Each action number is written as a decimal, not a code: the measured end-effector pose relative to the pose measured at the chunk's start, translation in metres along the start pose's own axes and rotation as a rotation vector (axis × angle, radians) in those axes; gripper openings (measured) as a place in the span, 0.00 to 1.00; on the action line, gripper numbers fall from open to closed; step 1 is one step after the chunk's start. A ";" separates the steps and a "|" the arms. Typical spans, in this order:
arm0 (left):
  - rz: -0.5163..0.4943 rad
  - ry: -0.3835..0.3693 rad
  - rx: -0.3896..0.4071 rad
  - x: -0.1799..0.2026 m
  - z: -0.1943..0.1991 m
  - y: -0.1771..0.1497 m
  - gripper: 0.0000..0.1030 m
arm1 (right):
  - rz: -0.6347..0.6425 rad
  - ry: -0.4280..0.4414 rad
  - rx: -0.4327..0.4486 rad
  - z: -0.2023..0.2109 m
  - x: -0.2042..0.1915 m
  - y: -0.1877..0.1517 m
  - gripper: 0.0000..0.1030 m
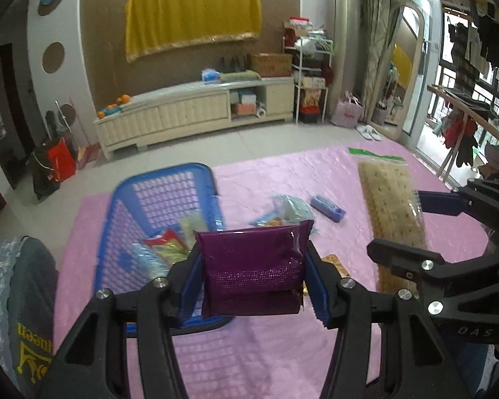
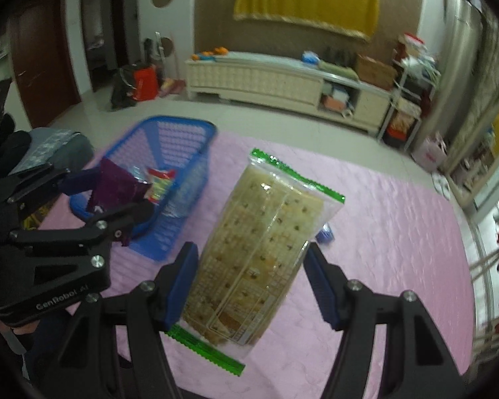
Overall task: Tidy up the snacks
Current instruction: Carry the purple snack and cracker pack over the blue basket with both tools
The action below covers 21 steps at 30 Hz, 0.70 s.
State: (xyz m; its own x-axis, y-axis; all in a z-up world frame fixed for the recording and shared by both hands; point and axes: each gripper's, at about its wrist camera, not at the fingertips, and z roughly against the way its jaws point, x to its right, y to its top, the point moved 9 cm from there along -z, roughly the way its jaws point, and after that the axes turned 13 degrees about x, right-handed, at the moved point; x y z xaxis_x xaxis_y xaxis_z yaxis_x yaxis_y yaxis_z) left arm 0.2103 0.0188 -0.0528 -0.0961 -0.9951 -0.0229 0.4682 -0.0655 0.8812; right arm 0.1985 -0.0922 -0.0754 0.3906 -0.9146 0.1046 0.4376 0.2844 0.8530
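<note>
Two hand-held grippers are each clamped on a snack, both lifted above a pink quilted cloth (image 1: 366, 173) that covers the table. The left hand-held gripper (image 1: 252, 277) pinches a glossy purple foil packet (image 1: 252, 259) between its ribbed blue pads (image 1: 191, 286); the packet is roughly rectangular, creased, with a patch of fine dotted print across its lower half. The right hand-held gripper (image 2: 249, 286) squeezes a long clear plastic cracker pack (image 2: 262, 239) at its lower half, the pads pressing into both flanks. The pack stands tilted, its crimped ends edged in zigzag green strips, and the pale square crackers inside show rows of small docking holes.

Left of the two, on the cloth, sits a blue plastic basket (image 1: 169, 179) — rectangular with rounded corners and a lattice of small square openings in its walls and floor. Inside lie a red-and-yellow crinkly bag (image 1: 168, 244) and some clear wrappers whose contents I cannot make out through the blur.

Still loose on the cloth, well apart from the basket, are a crumpled pale-blue transparent packet (image 1: 289, 211) and a short cylindrical blue-violet roll (image 1: 327, 207) — beside each other, not touching. A slim orange-tan snack (image 1: 337, 264) peeks out just beside the left gripper's right finger.
</note>
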 end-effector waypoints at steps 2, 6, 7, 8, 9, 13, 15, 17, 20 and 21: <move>0.001 0.019 0.006 -0.014 0.010 0.002 0.51 | 0.017 0.020 0.027 0.003 -0.014 0.011 0.67; 0.053 0.043 0.009 -0.044 0.020 0.008 0.51 | 0.006 0.045 0.077 0.003 -0.037 0.032 0.67; 0.061 0.045 0.013 -0.051 0.023 0.010 0.52 | 0.001 0.055 0.088 0.001 -0.043 0.037 0.67; 0.068 0.053 0.016 -0.059 0.024 0.010 0.52 | -0.002 0.063 0.095 -0.001 -0.048 0.041 0.67; 0.069 0.070 0.016 -0.070 0.024 0.009 0.52 | -0.003 0.067 0.098 -0.002 -0.052 0.044 0.67; 0.075 0.101 0.001 -0.094 0.025 0.001 0.52 | 0.006 0.089 0.100 -0.018 -0.072 0.052 0.67; 0.085 0.114 -0.005 -0.107 0.024 -0.004 0.52 | 0.007 0.101 0.088 -0.030 -0.081 0.054 0.67; 0.101 0.122 -0.015 -0.119 0.023 -0.010 0.52 | 0.004 0.112 0.077 -0.039 -0.090 0.054 0.67; 0.123 0.132 -0.026 -0.134 0.018 -0.018 0.52 | 0.002 0.115 0.066 -0.054 -0.099 0.053 0.67; 0.130 0.130 -0.032 -0.138 0.013 -0.020 0.52 | 0.002 0.110 0.063 -0.059 -0.100 0.052 0.67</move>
State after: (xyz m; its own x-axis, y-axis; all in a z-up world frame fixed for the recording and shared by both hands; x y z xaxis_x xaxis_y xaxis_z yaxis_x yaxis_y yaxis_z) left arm 0.2023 0.1587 -0.0609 0.0803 -0.9964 0.0277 0.4974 0.0642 0.8651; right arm 0.2298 0.0314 -0.0714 0.4797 -0.8759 0.0527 0.3864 0.2648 0.8835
